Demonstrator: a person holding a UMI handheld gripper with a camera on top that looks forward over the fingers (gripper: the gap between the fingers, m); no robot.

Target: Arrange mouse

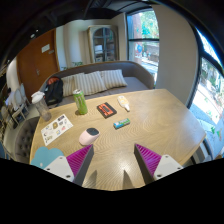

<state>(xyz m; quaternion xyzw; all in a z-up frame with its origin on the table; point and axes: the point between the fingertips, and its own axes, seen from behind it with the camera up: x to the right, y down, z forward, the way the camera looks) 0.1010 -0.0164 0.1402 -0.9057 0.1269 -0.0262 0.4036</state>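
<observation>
Now gripper [111, 160] above near table [150, 120] edge, jaws apart, empty. Mouse [90, 135] just ahead, slightly left of fingers. Risk: smooth rounded shell may slip if pinched off-centre, or get pushed toward paper [57, 127].

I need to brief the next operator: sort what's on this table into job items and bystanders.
For the job: mouse, just ahead of the open gripper.

Just lying about: green cup, remote control, dark booklet, small teal object, printed sheet, all on the round wooden table.
</observation>
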